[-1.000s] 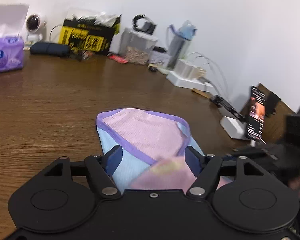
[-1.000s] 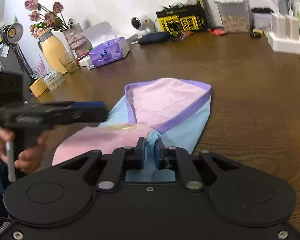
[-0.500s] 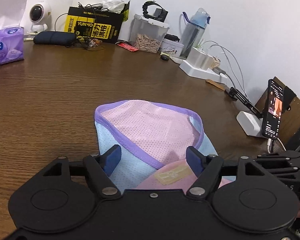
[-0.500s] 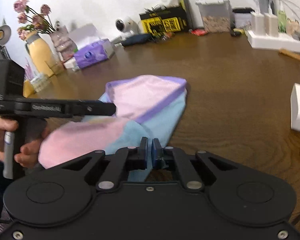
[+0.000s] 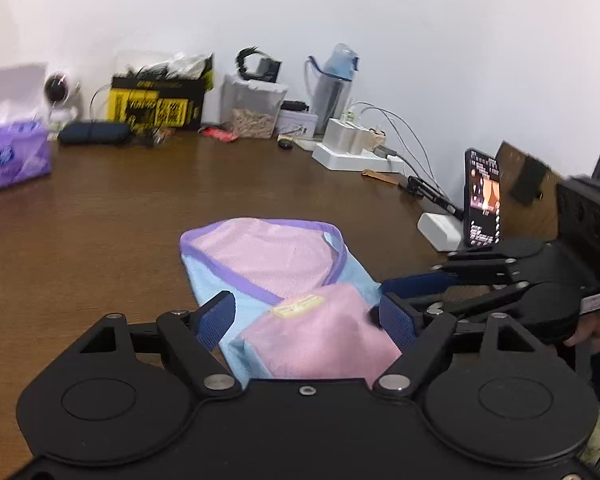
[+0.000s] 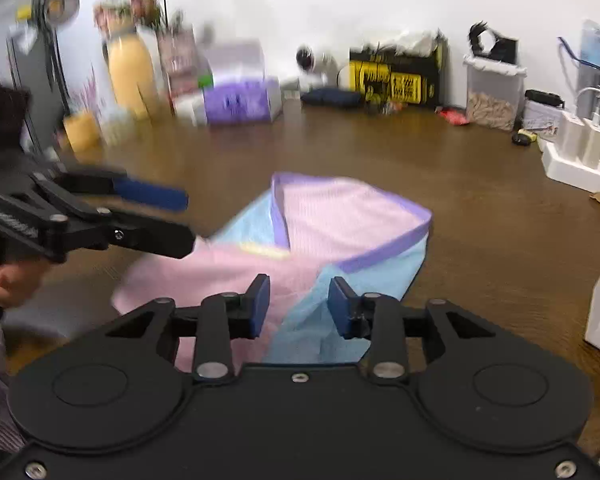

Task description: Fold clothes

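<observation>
Right under us, our left gripper (image 5: 310, 314) stands with its jaws spread wide, and they have just been opening further; the folded garment (image 5: 276, 280) lies between the blue pads but neither pad presses on it. Our right gripper (image 6: 298, 306) has just been opening too: its jaws now stand apart, with the cloth lying loose in the gap and no pinch on it.

The garment (image 6: 340, 236) rests flat on the brown wooden table (image 5: 120, 216), a pink flap with a small yellow label folded over pale blue mesh, and a purple-trimmed pink panel at the far end. From the left wrist we see the right gripper coming in from the right edge, its blue fingertips (image 5: 416, 284) just beside the near right corner of the cloth. From the right wrist we see the left gripper at the left edge, held by a hand (image 6: 8, 284), its tips hovering over the pink flap's left side.

Further out, bare tabletop. Off to the right stands a phone (image 5: 483, 198) propped upright with its screen lit, and near it a white power strip (image 5: 356, 156) with chargers plugged in. Along the back wall we have a purple tissue box (image 5: 12, 156), a yellow and black box (image 5: 156, 104), a clear container (image 5: 254, 112) and a blue-capped water bottle (image 5: 334, 84). The right wrist view, blurred, also catches a yellow vase with flowers (image 6: 130, 64) at the far left.
</observation>
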The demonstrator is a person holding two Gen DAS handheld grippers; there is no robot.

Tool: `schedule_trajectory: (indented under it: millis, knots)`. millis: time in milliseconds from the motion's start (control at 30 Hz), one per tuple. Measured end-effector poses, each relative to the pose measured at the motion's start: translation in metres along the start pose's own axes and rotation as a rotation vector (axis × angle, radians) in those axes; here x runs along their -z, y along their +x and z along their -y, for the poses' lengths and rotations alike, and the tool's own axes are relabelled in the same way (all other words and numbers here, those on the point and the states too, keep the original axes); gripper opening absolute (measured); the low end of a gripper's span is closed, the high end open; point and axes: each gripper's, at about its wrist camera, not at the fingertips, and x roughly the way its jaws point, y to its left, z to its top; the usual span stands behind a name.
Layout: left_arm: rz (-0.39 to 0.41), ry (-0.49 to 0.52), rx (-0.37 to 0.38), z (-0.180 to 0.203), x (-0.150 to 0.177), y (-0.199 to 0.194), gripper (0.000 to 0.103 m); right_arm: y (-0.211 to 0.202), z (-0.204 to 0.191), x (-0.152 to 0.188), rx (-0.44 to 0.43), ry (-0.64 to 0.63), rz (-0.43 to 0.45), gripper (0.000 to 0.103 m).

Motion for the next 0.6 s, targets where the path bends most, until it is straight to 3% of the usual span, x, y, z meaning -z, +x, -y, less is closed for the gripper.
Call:
schedule_trajectory:
  millis: [33,133,200,300,433,600]
  knots:
    - [-0.009,-0.026,0.001,-0.005,-0.006,0.009,0.078,0.003,0.000,0.001,0.006,0.008,-0.006,0.039]
    - [-0.084,-0.145,-0.108,-0.020,-0.023,0.037,0.078,0.004,0.006,0.003,-0.004,0.054,-0.009,0.037]
    - [-0.119,-0.195,-0.153,-0.031,-0.030,0.058,0.078,0.002,0.008,0.009,0.006,0.074,-0.003,0.018]
    - [-0.157,-0.226,-0.198,-0.037,-0.029,0.072,0.079,-0.003,0.005,0.014,0.011,0.079,0.007,0.011]
    - [-0.157,-0.130,-0.258,-0.023,-0.025,0.076,0.079,-0.015,0.006,0.017,0.049,0.108,0.031,0.010]
    - [-0.158,-0.072,-0.266,-0.016,-0.021,0.077,0.082,-0.027,0.011,0.023,0.084,0.130,0.037,0.009]
